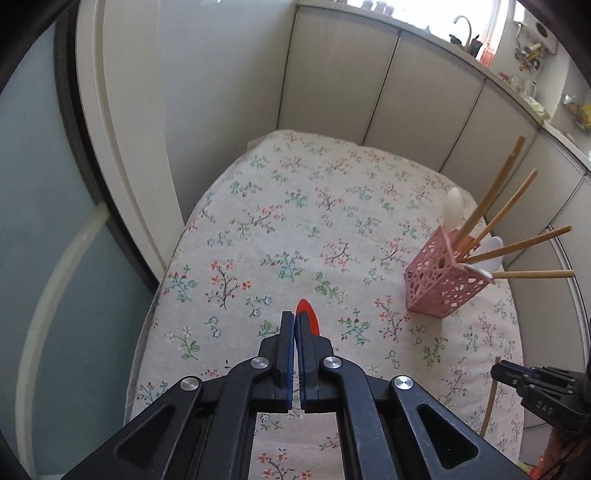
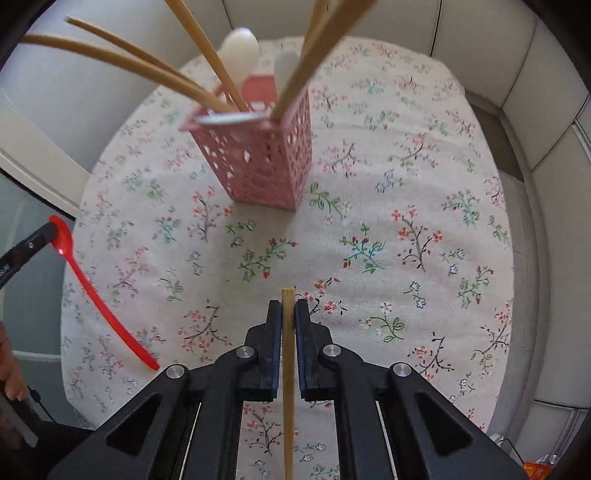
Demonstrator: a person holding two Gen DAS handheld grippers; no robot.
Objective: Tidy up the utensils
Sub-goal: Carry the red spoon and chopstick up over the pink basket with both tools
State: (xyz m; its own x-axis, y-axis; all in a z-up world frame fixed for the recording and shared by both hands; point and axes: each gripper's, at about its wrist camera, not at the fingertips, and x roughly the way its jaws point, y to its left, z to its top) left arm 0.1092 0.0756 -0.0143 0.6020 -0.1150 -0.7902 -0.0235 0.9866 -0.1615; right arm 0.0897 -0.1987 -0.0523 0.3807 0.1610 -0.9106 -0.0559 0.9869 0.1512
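A pink perforated utensil holder (image 1: 445,284) stands on the floral tablecloth at the right; it also shows in the right wrist view (image 2: 266,155). It holds several wooden chopsticks (image 1: 495,206) and a white spoon (image 1: 454,208). My left gripper (image 1: 295,317) is shut on a red plastic spoon (image 1: 308,314), held by its bowl end above the cloth; the spoon's long handle (image 2: 107,302) hangs down in the right wrist view. My right gripper (image 2: 287,306) is shut on a single wooden chopstick (image 2: 288,369), in front of the holder.
The round table with the floral cloth (image 1: 295,229) stands against grey cabinet panels (image 1: 369,92). A glass door (image 1: 44,221) is at the left. A kitchen counter with a tap (image 1: 463,26) lies behind.
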